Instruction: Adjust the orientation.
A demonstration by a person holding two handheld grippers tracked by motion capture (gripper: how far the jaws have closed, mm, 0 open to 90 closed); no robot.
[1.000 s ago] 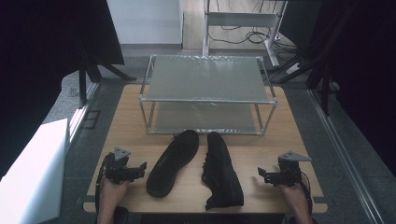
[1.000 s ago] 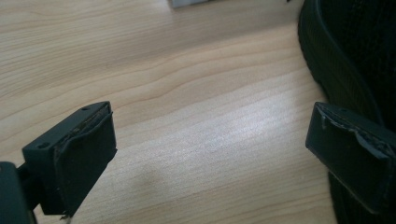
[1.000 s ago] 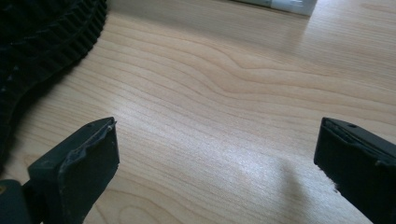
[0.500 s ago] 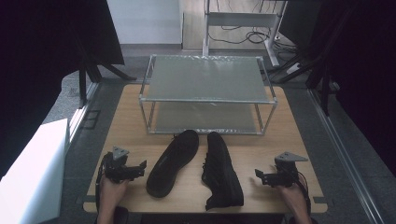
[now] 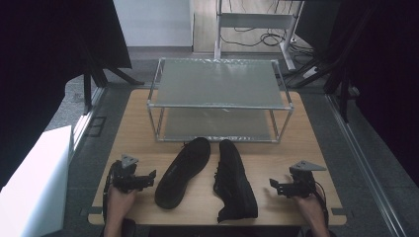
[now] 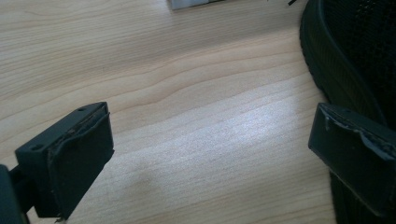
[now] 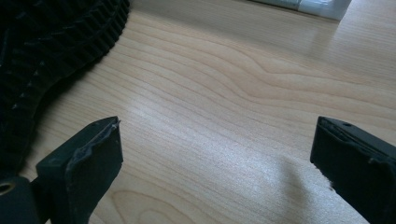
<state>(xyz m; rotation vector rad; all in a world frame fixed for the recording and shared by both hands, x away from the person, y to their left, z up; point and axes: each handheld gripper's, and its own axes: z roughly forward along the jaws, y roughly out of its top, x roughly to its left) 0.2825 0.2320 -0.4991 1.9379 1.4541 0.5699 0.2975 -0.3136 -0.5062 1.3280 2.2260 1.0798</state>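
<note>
On the wooden table (image 5: 128,126) in the high view, two black shoes lie side by side in front of a metal two-shelf rack (image 5: 220,98): left shoe (image 5: 183,170) sole up, right shoe (image 5: 234,180) on its side. Left gripper (image 5: 146,180) sits just beside the left shoe, right gripper (image 5: 274,186) near the right one. Left gripper view: jaws wide apart over bare wood, shoe at the right edge. Right gripper view: jaws apart too, tread of the shoe top left

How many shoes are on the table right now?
2, both black, side by side in front of the rack: the left shoe lies angled near the left gripper; the right shoe lies on its side. None seems hidden.
</note>
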